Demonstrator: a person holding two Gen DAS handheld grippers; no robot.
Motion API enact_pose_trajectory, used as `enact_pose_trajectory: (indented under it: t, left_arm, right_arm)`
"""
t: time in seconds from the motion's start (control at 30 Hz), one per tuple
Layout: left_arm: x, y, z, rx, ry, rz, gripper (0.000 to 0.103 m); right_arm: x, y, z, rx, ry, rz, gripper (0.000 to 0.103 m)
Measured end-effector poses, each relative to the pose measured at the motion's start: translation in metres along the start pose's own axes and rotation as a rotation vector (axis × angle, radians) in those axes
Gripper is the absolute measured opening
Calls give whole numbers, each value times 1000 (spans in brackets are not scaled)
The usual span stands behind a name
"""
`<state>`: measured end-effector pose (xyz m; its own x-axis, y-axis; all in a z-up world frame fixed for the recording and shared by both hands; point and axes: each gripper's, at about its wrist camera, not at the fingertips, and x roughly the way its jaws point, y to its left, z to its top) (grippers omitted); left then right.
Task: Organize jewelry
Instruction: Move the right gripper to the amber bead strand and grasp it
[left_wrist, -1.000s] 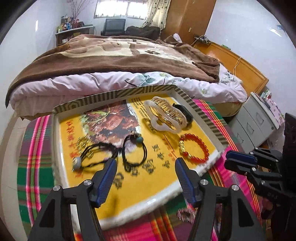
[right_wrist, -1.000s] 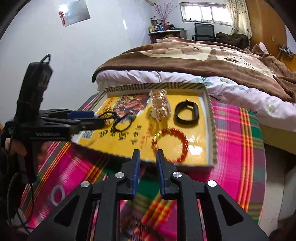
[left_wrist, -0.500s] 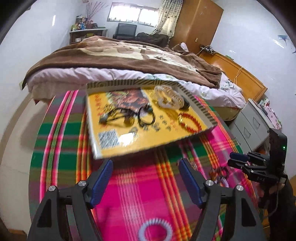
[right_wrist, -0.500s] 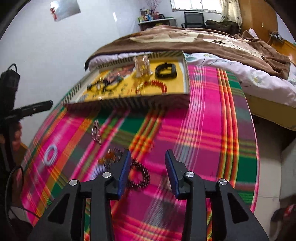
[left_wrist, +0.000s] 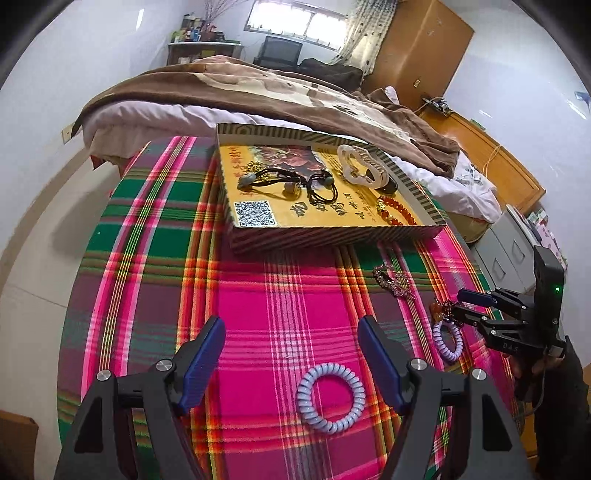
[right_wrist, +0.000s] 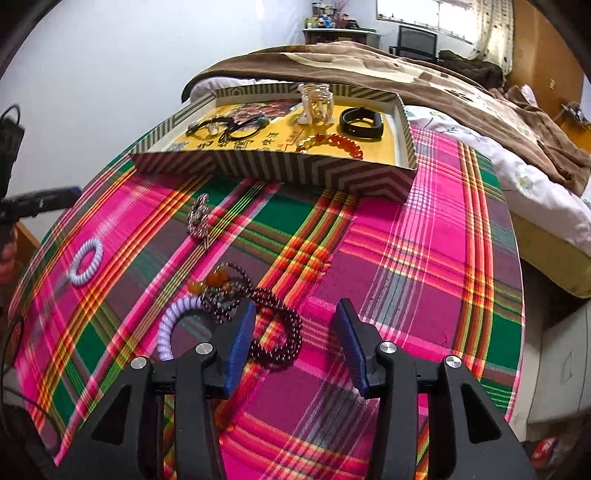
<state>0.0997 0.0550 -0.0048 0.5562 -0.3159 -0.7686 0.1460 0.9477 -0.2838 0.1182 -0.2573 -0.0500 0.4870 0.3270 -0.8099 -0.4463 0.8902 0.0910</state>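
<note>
The left gripper (left_wrist: 291, 352) stands wide over a blue spiral hair tie (left_wrist: 331, 397) on the plaid tablecloth (left_wrist: 258, 295), pads clear of it. The right gripper (right_wrist: 293, 339) is opening above a dark beaded bracelet (right_wrist: 273, 332), not gripping it. Near the cloth's far edge, the striped tray (right_wrist: 280, 173) holds a red bead bracelet (right_wrist: 332, 143).

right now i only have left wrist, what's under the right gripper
Observer: A dark bead bracelet lies partly between the right gripper's opening jaws, with neither pad pressing on it.
Operator: ok, anything hidden behind the white clip
Observer: A black band, lying flat just right of the clip.
</note>
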Motion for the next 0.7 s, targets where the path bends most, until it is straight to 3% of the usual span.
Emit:
enact_pose_trajectory:
  t: [0.23, 0.7]
  left_arm:
    - [-5, 2, -7, -14, -1, 2, 73]
    - [5, 1, -26, -6, 55, 1, 76]
  right_arm:
    - [-6, 14, 9, 32, -32, 128, 46]
    - [13, 47, 17, -73, 29, 11, 47]
